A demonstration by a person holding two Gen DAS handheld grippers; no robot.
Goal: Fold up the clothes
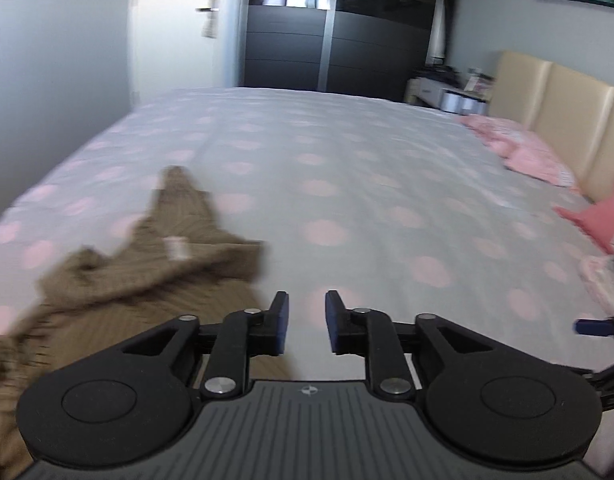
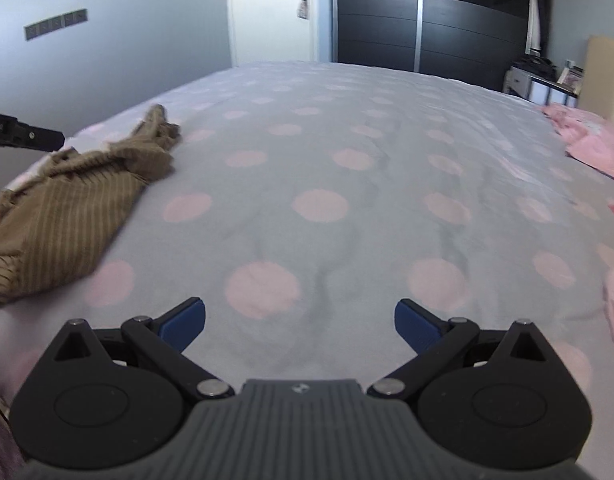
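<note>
Left wrist: left gripper (image 1: 306, 322) narrowly parted, empty, brown garment (image 1: 119, 280) crumpled near-left on bedspread (image 1: 347, 168). Right gripper (image 2: 300, 322) wide, empty.

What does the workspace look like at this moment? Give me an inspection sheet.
Surface: bed with a pale cover dotted pink, lightly wrinkled.
Job's things: brown ribbed garment lying crumpled on the cover, not folded, a small white label showing in the left wrist view.
Clutter: pink bedding bunched along the headboard.
Grippers: left gripper open with a narrow gap, holding nothing, beside the garment's edge; right gripper wide open, over bare cover.
Cables: nothing seen.
Surroundings: dark wardrobe, white door, wall switches, a cluttered bedside unit.
</note>
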